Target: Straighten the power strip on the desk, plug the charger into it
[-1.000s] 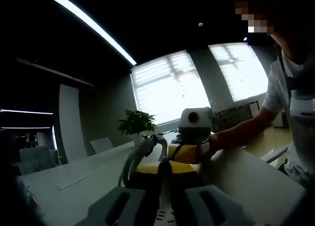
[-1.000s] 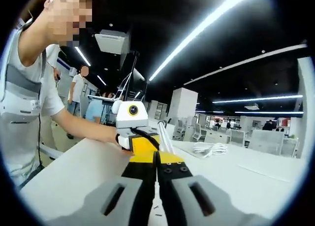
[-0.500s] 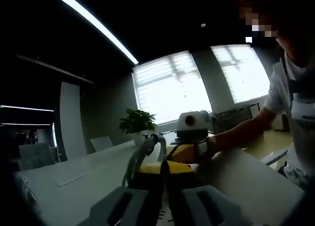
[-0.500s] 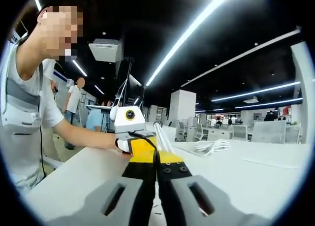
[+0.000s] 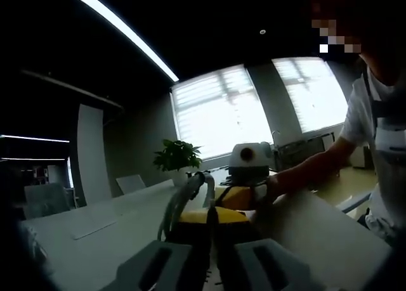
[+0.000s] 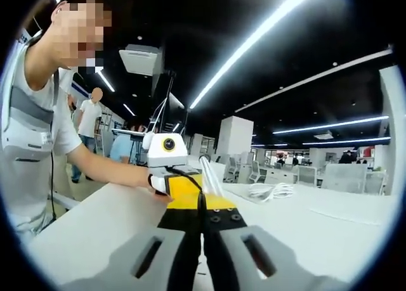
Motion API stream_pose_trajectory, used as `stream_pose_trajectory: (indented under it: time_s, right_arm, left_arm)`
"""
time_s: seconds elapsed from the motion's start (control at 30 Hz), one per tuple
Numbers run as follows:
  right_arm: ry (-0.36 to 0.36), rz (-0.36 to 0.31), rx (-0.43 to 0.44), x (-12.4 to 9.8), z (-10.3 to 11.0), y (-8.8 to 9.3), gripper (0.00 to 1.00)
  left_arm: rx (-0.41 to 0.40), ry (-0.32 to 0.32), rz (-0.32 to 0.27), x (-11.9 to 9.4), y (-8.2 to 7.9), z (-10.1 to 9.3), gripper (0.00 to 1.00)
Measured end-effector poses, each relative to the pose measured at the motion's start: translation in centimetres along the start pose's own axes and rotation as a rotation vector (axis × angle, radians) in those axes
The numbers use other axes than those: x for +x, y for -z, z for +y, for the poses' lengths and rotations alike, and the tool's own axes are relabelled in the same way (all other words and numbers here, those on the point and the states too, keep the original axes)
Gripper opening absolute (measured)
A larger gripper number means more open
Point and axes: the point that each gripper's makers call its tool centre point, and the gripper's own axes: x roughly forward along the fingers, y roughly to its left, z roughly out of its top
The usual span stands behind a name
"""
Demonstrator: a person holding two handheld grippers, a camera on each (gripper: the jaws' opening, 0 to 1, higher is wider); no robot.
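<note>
Your right claw [image 6: 202, 222] is showing matt grey plastic jaws with black inner faces, pressed together. Just ahead of it, the left claw [image 6: 190, 191] is wearing glossy yellow plastic with a smooth white housing. The desk [image 6: 95, 224] under both is looking smooth and matt white, catching only soft light. Beyond the tips, a coiled white cable [image 6: 269, 191] is lying there with a rubbery look. Your shirt [image 6: 28, 126] is reading as soft, matt cloth.
</note>
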Motion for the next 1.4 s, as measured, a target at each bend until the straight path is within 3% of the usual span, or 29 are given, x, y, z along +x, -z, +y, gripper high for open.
stream_pose_trajectory:
  time_s: [1.1,1.17,1.27,1.4]
  right_arm:
    - [0.033,0.008,-0.004,0.1,-0.4,0.3,0.00]
    - [-0.004,-0.002,-0.041,0.1,0.2,0.2,0.01]
    - [-0.027,0.001,-0.083,0.2,0.9,0.1,0.01]
    - [-0.010,-0.011,-0.060,0.1,0.6,-0.1,0.01]
  left_arm:
    - [-0.001,-0.009,-0.017,0.1,0.3,0.3,0.02]
    - [-0.091,0.023,-0.048,-0.1,0.2,0.1,0.03]
    - [-0.072,0.011,-0.040,-0.5,0.3,0.5,0.04]
    - [-0.037,0.007,-0.012,-0.6,0.4,0.2,0.04]
